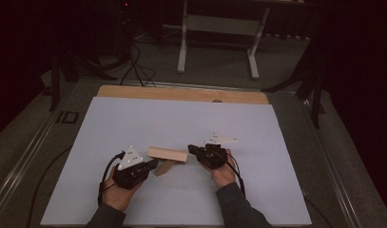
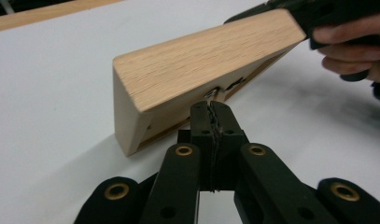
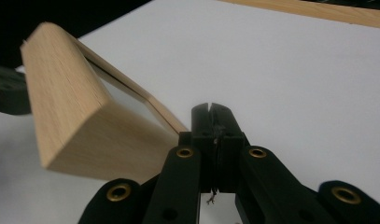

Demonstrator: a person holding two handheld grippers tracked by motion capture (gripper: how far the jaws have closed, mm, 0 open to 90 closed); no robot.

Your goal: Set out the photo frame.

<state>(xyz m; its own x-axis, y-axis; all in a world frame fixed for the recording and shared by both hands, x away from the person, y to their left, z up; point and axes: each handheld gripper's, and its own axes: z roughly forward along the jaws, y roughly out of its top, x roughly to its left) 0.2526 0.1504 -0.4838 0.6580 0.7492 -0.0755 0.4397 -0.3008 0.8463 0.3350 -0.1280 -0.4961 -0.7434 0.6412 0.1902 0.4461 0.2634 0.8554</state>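
Note:
A light wooden picture frame [image 1: 167,153] stands tilted on the white sheet [image 1: 181,118], propped on a brown leg [image 1: 162,168] behind it. My left gripper [image 1: 155,164] points at the frame's back. In the left gripper view its jaws [image 2: 210,106] are pressed together with nothing visible between them, just short of a small metal hinge [image 2: 214,92] on the frame [image 2: 201,60]. My right gripper [image 1: 190,149] sits at the frame's right end. In the right gripper view its jaws [image 3: 210,108] are shut and empty, beside the frame's glazed face [image 3: 61,93].
The white sheet covers a wooden tabletop whose bare far edge [image 1: 181,93] shows. Beyond it stand a white desk frame [image 1: 217,28] and cables on the floor [image 1: 134,66]. A metal rail [image 1: 29,147] runs along the table's left side.

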